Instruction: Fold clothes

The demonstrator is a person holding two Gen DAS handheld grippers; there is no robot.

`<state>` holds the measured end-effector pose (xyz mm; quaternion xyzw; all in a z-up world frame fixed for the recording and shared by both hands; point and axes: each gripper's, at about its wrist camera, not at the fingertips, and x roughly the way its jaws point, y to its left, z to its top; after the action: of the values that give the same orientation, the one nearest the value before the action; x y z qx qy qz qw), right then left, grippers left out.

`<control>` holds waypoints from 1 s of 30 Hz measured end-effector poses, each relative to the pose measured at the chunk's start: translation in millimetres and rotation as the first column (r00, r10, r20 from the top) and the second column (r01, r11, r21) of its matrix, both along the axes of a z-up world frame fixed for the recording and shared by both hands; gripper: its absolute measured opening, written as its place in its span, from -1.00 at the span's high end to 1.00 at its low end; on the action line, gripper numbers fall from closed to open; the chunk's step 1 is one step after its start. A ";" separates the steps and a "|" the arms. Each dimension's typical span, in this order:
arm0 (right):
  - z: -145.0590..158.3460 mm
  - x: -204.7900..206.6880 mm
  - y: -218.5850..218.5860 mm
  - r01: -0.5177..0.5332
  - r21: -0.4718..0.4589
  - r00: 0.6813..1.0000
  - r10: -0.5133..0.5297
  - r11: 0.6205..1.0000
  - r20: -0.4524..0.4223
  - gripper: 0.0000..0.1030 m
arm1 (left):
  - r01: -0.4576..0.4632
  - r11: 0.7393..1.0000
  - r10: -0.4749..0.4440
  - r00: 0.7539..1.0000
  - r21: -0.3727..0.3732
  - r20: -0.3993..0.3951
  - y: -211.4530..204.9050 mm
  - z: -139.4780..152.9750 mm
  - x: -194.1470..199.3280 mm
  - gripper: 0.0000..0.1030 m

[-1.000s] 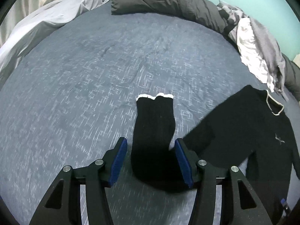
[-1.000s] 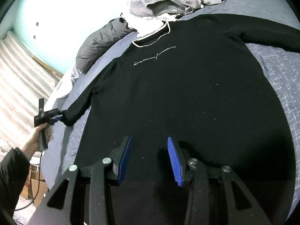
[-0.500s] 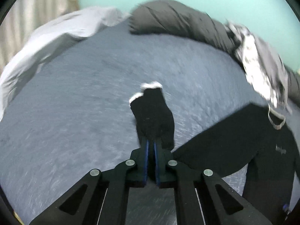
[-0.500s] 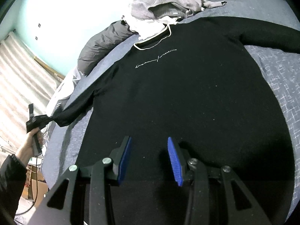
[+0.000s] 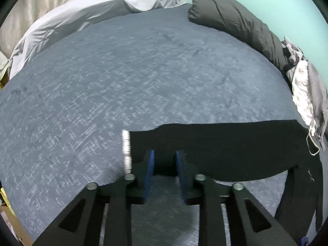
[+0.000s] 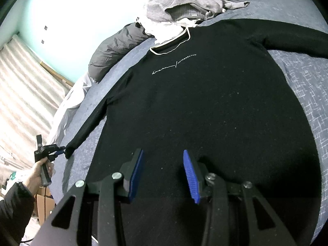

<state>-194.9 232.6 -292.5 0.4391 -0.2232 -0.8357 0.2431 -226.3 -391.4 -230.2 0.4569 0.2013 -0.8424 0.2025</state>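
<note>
We see the black sweater (image 6: 205, 106) spread flat on the bed (image 5: 123, 78). Our left gripper (image 5: 164, 160) is opening over the sleeve end; whether its pads touch the cloth is unclear. Our right gripper (image 6: 162, 164) hangs part open, empty, hiding the hem.

Illegible white lettering on sweater (image 6: 194, 102)

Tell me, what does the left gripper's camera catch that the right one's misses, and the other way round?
Only the left view shows the sleeve's white cuff and the left gripper up close, jaws opening around the sleeve. Only the right view shows the sweater's chest lettering, the right gripper open above the hem, and a hand. Both show the black sweater, bed and clothes pile.
</note>
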 end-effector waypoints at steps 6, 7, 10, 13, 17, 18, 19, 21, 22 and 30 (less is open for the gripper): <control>-2.2 0.9 -0.9 -0.003 0.005 1.000 0.002 1.000 0.003 0.22 | -0.035 0.999 0.035 0.999 -0.001 -0.013 -26.5 -15.1 17.5 0.25; -2.5 1.1 -1.2 -0.003 0.007 1.000 0.003 1.000 0.004 0.22 | -0.037 0.999 0.037 0.999 0.002 -0.012 -28.8 -17.4 21.6 0.25; -3.5 1.5 -2.1 -0.004 0.012 1.000 0.004 1.000 0.005 0.22 | -0.027 0.999 0.028 0.999 0.028 -0.026 -32.9 -23.9 26.3 0.14; -4.4 1.6 -2.8 -0.004 0.017 1.000 0.004 1.000 0.006 0.22 | 0.004 0.999 -0.002 0.999 0.053 -0.045 -32.8 -27.1 24.4 0.14; -5.9 1.5 -2.1 -0.002 0.020 1.000 0.002 1.000 0.008 0.22 | 0.070 0.996 -0.068 0.996 0.050 -0.054 -23.7 -27.1 10.5 0.18; -6.2 1.4 -2.0 -0.002 0.021 1.000 0.002 1.000 0.009 0.22 | 0.084 0.995 -0.082 0.995 0.046 -0.052 -21.6 -26.3 7.0 0.39; -6.5 1.3 -1.8 -0.002 0.022 1.000 0.002 1.000 0.010 0.22 | 0.095 0.995 -0.093 0.994 0.039 -0.051 -19.7 -24.7 3.9 0.57; -6.8 1.1 -1.6 -0.002 0.021 1.000 0.001 1.000 0.011 0.22 | 0.102 0.994 -0.100 0.993 0.029 -0.058 -18.1 -19.4 -0.1 0.95; -6.9 1.0 -1.5 -0.002 0.021 1.000 0.002 1.000 0.011 0.22 | 0.100 0.995 -0.099 0.993 0.021 -0.062 -18.6 -15.1 -1.4 0.95; -7.2 1.7 -4.1 -0.009 0.023 1.000 0.009 1.000 0.011 0.22 | 0.030 0.999 -0.031 0.997 -0.022 -0.075 -56.0 23.7 -10.7 0.96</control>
<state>-193.2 228.6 -299.8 0.4475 -0.2131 -0.8346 0.2404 -237.0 -447.4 -206.5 0.4257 0.1931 -0.8641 0.1864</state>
